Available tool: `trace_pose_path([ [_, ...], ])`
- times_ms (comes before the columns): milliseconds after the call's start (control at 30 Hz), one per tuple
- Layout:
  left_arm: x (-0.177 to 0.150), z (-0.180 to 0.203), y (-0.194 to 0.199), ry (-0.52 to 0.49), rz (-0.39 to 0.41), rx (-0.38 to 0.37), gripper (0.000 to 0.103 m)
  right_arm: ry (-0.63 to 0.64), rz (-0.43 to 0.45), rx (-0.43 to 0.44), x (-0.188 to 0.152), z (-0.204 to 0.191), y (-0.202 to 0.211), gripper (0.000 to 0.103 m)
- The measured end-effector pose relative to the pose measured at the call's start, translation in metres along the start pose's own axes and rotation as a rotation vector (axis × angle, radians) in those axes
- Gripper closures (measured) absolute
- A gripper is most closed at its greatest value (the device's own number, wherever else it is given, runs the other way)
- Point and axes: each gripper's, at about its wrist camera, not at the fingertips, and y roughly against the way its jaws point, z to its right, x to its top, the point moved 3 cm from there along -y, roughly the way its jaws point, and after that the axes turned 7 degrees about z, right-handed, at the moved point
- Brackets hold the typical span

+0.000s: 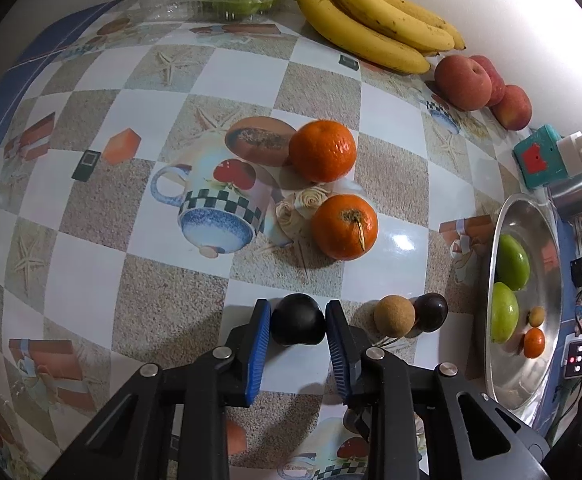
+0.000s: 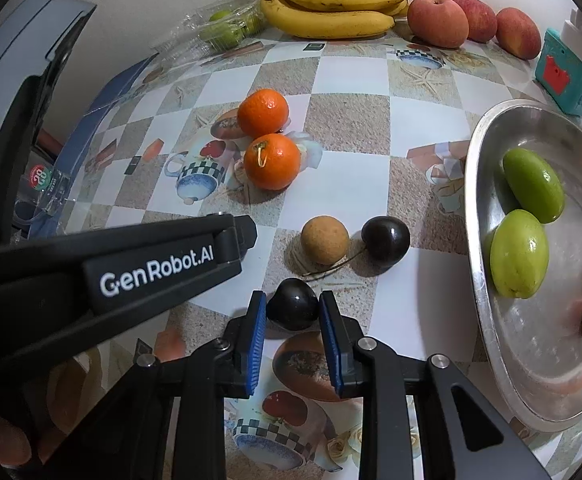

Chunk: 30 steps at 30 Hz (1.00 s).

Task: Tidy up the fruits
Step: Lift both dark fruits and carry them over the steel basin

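From my left wrist camera, my left gripper (image 1: 298, 307) is closed narrow on a dark fruit (image 1: 297, 320). Both blue pads (image 1: 260, 340) touch its sides. The fruit is small, almost black, rounded and dully glossy, and it sits low over the checked tablecloth (image 1: 91, 208) near the front edge. Just to its right lie a tan, rough-skinned round fruit (image 1: 394, 316) and a dark cherry (image 1: 431, 312), touching each other. Further back two oranges (image 1: 323, 151) lie side by side, the nearer one with its stem facing up. Bananas (image 1: 371, 20) and red apples (image 1: 463, 82) line the wall. The steel dish (image 1: 487, 240) on the right holds two green fruits (image 1: 505, 312), a small orange and a small tan one.

From my right wrist camera, my right gripper (image 2: 293, 298) is likewise pinched on a glossy dark fruit (image 2: 293, 309). It is near-black and heart-like in outline, with a soft highlight on top. The pads touch it left and right. I cannot tell whether it is the same fruit as the one in the other view. It sits just in front of the tan fruit (image 2: 325, 240) and the cherry (image 2: 385, 242), whose thin stem curves along the cloth. My left gripper (image 2: 243, 236) reaches in from the left, its tip near the tan fruit, and what is between its fingers is hidden here. The dish (image 2: 477, 240) stands close on the right.
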Motion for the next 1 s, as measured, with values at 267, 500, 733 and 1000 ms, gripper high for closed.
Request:
trace_pose_path([
  [267,0.006,-0.005,0.019,0.019,0.049,-0.009,0.073,-0.022,0.007,0.031,0.002,0.004,0.007,0.076],
  [500,0.01,-0.008,0.036,0.03,0.095,-0.01,0.073,-0.052,0.037,0.058,0.007,0.008,0.02,0.076],
  [733,0.014,-0.009,0.057,0.036,0.149,-0.009,0.073,-0.071,0.093,0.08,0.013,0.01,0.042,0.076],
  [1000,0.017,-0.006,0.064,0.034,0.17,-0.005,0.073,-0.096,0.119,0.069,0.017,0.017,0.053,0.076],
])
